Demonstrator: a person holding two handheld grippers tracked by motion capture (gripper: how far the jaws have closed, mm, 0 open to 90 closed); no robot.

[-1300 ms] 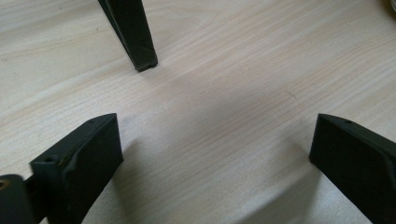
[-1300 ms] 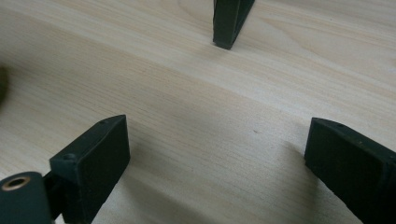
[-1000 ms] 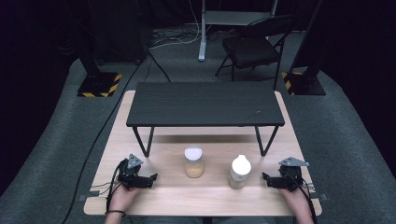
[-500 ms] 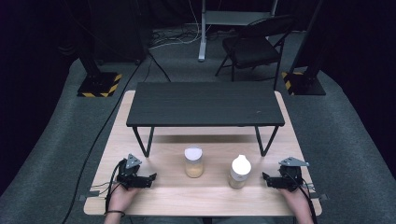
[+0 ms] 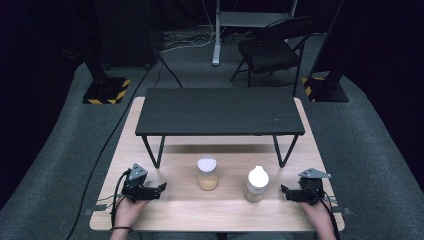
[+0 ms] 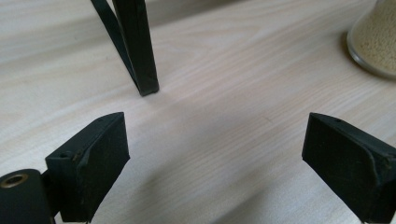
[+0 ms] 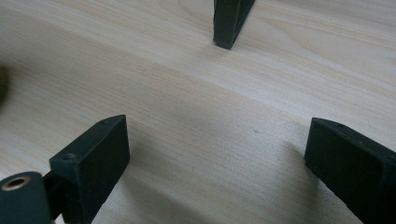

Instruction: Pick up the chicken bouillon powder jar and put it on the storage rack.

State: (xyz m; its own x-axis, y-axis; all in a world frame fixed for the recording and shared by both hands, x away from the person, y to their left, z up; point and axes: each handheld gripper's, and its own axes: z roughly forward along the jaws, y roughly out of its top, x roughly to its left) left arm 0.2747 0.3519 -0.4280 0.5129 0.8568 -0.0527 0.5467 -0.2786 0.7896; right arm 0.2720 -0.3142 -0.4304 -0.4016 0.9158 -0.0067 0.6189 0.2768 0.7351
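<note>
Two white-lidded jars stand on the wooden table (image 5: 170, 220): a wide jar of yellowish grains (image 5: 207, 173) (image 6: 373, 42) and, to its right, a narrower-topped jar (image 5: 257, 184). My left gripper (image 5: 159, 189) (image 6: 215, 140) lies low on the table left of the wide jar and points toward it. Its jaws have just been closing a little but stand open, with only bare wood between them. My right gripper (image 5: 285, 191) (image 7: 217, 144) rests right of the narrower jar, open, with nothing between its fingers.
A black low bench (image 5: 220, 112) stands across the table's far half. One of its thin legs (image 6: 135, 46) rises just ahead of my left gripper, another leg (image 7: 229, 21) ahead of my right. A folding chair (image 5: 272, 47) and stand bases sit on the floor beyond.
</note>
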